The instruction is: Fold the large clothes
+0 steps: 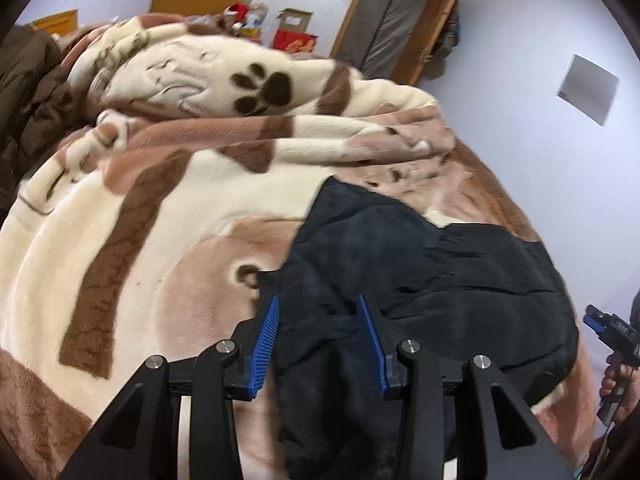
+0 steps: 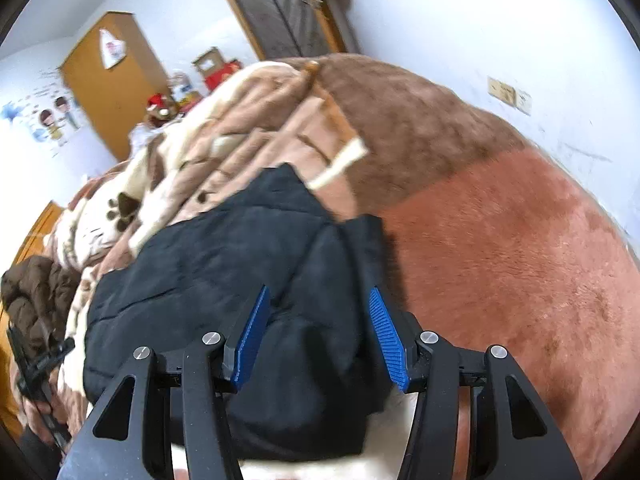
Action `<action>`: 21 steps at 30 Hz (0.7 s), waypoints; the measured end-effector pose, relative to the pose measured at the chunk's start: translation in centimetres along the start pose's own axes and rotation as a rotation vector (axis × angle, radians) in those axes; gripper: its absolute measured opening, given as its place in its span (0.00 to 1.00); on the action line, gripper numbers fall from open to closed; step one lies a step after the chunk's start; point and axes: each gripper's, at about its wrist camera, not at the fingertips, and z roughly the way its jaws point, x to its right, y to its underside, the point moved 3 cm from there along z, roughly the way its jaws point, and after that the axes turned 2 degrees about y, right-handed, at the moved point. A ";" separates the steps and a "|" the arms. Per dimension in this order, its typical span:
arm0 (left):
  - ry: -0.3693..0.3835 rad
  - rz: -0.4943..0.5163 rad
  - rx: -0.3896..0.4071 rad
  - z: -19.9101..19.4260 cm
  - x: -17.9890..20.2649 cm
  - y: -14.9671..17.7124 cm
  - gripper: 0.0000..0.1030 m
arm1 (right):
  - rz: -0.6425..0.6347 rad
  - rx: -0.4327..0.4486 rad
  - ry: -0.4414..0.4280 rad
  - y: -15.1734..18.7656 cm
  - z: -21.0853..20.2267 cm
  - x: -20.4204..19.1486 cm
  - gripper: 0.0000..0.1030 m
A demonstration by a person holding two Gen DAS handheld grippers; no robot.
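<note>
- While both tongs hang over the bed, the left gripper (image 1: 318, 312) stands with its jaws apart, its blue pads (image 1: 267, 344) clear of the cloth; nothing is pinched, though the black padded jacket (image 1: 420, 264) lies directly under the gap.
- The right gripper (image 2: 320, 308) likewise stands parted, a little wider, its ribbed blue pads (image 2: 387, 340) free of the fabric, with the near edge of the same jacket (image 2: 224, 280) below and between them.
- In the left wrist view the right gripper (image 1: 608, 330) also shows at the right edge, held in a hand (image 1: 616, 380); in the right wrist view the left gripper (image 2: 38, 364) shows at the lower left edge.
- The jacket lies folded into a compact, quilted bundle on the near part of the bed, one corner pointing away toward the heaped bedding.
- Under it spreads a plush blanket (image 1: 160, 208) in cream, tan and brown with paw prints, bunched into a ridge beyond the jacket; to the jacket's right the cover is reddish-brown (image 2: 520, 280).
- A brown puffy garment (image 2: 36, 292) sits in a heap at the far left of the bed, well apart from the jacket.
- Beyond the bed stand white walls (image 1: 520, 152), a wooden door (image 2: 112, 84) and boxes (image 1: 294, 30).
</note>
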 end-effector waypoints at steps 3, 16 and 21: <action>-0.012 0.064 -0.052 1.8 1.6 1.4 0.41 | -0.079 -0.047 0.019 1.2 1.5 -2.1 0.51; -0.069 0.064 -0.112 1.3 2.6 4.2 0.42 | -0.118 -0.098 0.087 3.4 1.2 -3.0 0.51; -0.060 0.098 -0.057 -4.7 5.4 5.9 0.44 | -0.138 -0.046 0.072 6.4 -4.7 -5.8 0.51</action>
